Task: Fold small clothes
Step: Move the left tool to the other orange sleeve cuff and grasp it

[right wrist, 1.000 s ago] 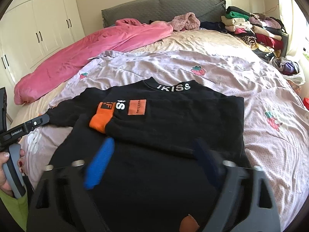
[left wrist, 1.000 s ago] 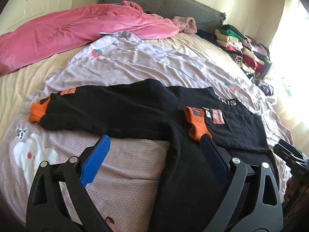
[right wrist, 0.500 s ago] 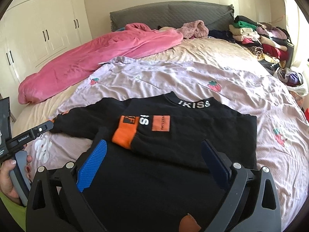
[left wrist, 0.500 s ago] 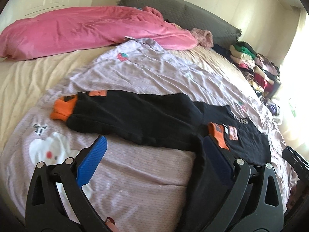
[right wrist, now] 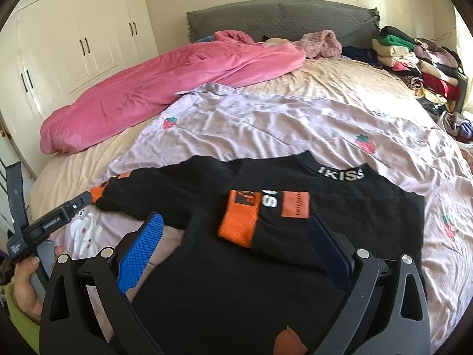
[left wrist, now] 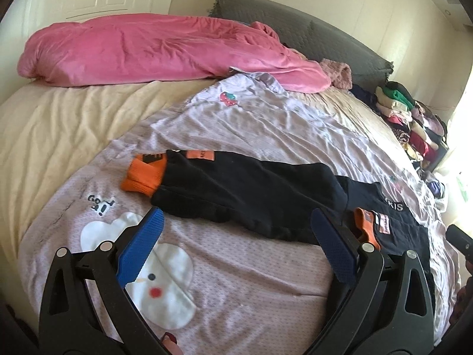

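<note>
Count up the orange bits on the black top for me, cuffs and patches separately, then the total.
Orange cuffs: 2, one on the spread sleeve, one on the folded sleeve
Orange patches: 2, one by the spread cuff, one by the folded cuff
Total: 4

A bedroom in a home: a wide bed (right wrist: 340,82) with a grey padded headboard (right wrist: 280,17), a pink duvet (right wrist: 177,80) and a lilac strawberry-print cover (right wrist: 266,127), cream wardrobe doors (right wrist: 82,44) along the wall, and folded clothes stacked (right wrist: 414,59) at the bed's far corner.
</note>
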Tool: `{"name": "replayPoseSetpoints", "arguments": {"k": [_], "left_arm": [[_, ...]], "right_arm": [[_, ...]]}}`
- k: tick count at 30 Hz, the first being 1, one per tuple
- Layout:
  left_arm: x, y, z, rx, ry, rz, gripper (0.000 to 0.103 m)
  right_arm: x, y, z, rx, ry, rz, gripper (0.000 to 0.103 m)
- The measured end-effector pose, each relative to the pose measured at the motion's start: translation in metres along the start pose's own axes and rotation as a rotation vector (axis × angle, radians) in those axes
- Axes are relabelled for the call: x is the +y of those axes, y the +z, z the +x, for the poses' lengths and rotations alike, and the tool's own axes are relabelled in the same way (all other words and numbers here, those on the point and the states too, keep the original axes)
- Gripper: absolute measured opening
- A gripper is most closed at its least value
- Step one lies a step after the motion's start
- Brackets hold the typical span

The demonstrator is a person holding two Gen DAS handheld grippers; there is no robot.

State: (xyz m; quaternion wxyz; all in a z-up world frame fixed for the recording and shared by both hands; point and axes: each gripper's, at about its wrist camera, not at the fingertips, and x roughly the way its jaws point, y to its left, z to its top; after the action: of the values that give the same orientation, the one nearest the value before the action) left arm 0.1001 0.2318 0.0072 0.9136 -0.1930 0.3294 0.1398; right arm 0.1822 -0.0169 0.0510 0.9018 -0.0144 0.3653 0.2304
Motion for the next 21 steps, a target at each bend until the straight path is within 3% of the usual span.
{"name": "replayPoseSetpoints", "arguments": {"k": [7,21], "left_arm": [[0.027,0.001,0.013,0.026,-0.005,-0.07,0.093],[0.092,-0.002,0.044,0.052,-0.093,-0.355,0.093]], "right_arm": [[0.025,0.013,0.011,0.003,0.023,-0.043,0.097],[0.058,0.015,0.055,0.037,0.077,-0.116,0.097]]}}
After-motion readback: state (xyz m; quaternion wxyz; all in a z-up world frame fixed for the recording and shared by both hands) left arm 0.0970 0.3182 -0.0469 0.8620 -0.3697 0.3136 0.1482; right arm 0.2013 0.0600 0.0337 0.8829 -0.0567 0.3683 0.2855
